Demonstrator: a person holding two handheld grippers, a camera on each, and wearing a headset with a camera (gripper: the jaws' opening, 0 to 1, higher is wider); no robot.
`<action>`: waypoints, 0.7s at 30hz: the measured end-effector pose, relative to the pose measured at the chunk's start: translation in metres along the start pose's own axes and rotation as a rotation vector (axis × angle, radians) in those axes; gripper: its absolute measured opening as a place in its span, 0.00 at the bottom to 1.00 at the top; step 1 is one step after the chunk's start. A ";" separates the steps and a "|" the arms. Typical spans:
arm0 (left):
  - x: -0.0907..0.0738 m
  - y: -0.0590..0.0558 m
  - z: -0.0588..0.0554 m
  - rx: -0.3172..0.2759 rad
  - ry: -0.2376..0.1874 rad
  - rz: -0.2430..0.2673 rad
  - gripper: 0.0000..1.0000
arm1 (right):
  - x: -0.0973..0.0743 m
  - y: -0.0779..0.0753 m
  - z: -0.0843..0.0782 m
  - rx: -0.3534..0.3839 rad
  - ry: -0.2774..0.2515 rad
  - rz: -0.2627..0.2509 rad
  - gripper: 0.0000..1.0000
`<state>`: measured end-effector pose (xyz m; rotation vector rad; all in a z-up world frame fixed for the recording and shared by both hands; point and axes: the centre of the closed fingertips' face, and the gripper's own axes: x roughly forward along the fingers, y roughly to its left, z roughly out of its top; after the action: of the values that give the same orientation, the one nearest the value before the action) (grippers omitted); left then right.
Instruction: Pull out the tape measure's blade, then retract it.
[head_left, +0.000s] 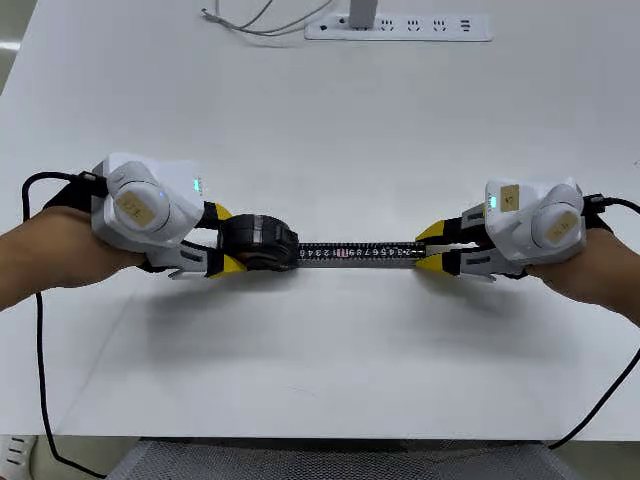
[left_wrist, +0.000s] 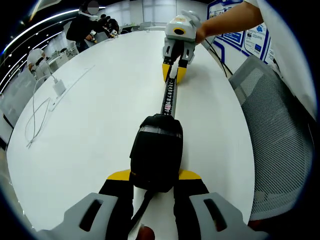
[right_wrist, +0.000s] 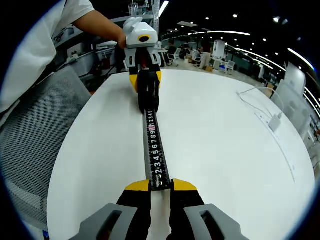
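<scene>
Left tongs (left_wrist: 155, 175) sit closest in their own view, clamped around the black case of the tape measure (left_wrist: 156, 150) with a yellow tip on each side. It's low on the white bench (head_left: 320, 120), over on the person's left. Can't tell if it's actually resting on the surface or just above it.

Its blade (head_left: 355, 252) is out, numbers up, and runs dead straight across the bench to the right tongs (head_left: 430, 248), which are pinched shut on the free end. So the long axis is one line from tongs to tongs, case on the left and tip on the right.

Looks to me like the pull-out is mostly done. For the retract, I'd guess the right tongs need to walk the tip back along that same line toward the case, level, so the blade doesn't kink or snap in.
</scene>
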<state>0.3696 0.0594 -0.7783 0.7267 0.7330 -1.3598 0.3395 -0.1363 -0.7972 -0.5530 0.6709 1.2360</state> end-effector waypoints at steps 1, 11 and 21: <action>0.000 0.000 0.000 -0.001 -0.001 0.001 0.25 | -0.001 0.000 -0.001 0.000 0.003 -0.002 0.09; 0.000 0.000 0.000 0.001 0.000 -0.001 0.25 | -0.006 -0.001 -0.008 0.008 0.013 -0.006 0.09; 0.001 0.000 0.000 0.003 -0.001 -0.004 0.25 | -0.014 -0.001 -0.016 0.016 0.032 -0.012 0.09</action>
<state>0.3696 0.0589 -0.7786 0.7272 0.7315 -1.3649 0.3352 -0.1573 -0.7979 -0.5637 0.7024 1.2118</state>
